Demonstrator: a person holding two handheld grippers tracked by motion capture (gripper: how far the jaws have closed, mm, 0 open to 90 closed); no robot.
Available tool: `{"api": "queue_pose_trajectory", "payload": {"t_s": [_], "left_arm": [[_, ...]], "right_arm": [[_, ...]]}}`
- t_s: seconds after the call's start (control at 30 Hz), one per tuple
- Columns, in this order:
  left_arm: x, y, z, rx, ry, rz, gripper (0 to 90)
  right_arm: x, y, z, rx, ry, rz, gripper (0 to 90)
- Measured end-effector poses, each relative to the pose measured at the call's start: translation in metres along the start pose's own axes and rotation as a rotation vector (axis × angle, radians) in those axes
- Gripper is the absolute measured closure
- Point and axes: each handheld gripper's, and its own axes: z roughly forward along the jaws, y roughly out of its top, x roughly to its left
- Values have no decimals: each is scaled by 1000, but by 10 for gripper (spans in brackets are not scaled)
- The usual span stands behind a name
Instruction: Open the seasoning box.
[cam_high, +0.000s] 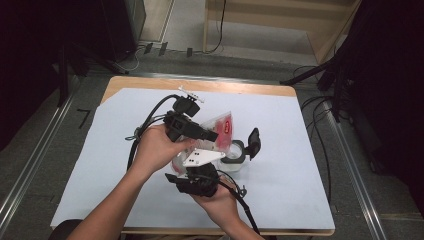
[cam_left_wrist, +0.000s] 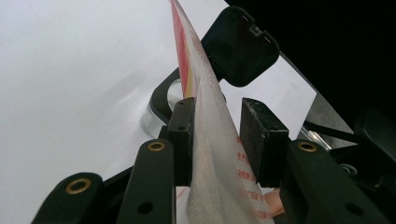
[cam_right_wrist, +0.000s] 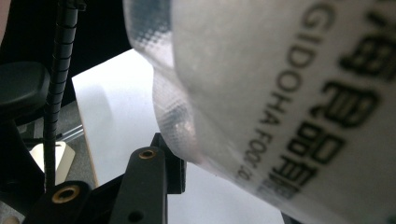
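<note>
- The table (cam_high: 300, 200), under a white sheet, spreads beneath both claws; bare wood shows along its far edge.
- The plastic bag (cam_high: 220, 131), clear with red print, hangs in the air between the two claws: just ahead of the left one, just above and beyond the right one. In the right gripper view its frosted film (cam_right_wrist: 280, 93) with dark lettering lies close over that claw's jaws.
- The left gripper (cam_high: 212, 135) points to the person's right at the bag. In the left gripper view the bag's thin edge (cam_left_wrist: 210, 154) runs upright between its jaws, pressed against the left pad, with a narrow gap to the right pad; the claw (cam_left_wrist: 217, 140) is spread slightly around the film.
- The right gripper (cam_high: 192, 172) sits under the bag's near end, in the person's right hand (cam_high: 220, 205). The bag covers its jaw tips, so I cannot tell whether it pinches.
- The clear container (cam_high: 235, 155) stands on the table just right of both claws, under the bag's lower side, its black hinged lid (cam_high: 254, 142) tipped up open.
</note>
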Motion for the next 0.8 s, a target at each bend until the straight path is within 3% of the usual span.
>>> {"api": "queue_pose_trajectory", "payload": {"t_s": [0.8], "left_arm": [[-2,0,1,-1,2,4,662]], "right_arm": [[1,-1,0,-5,-1,1,639]]}}
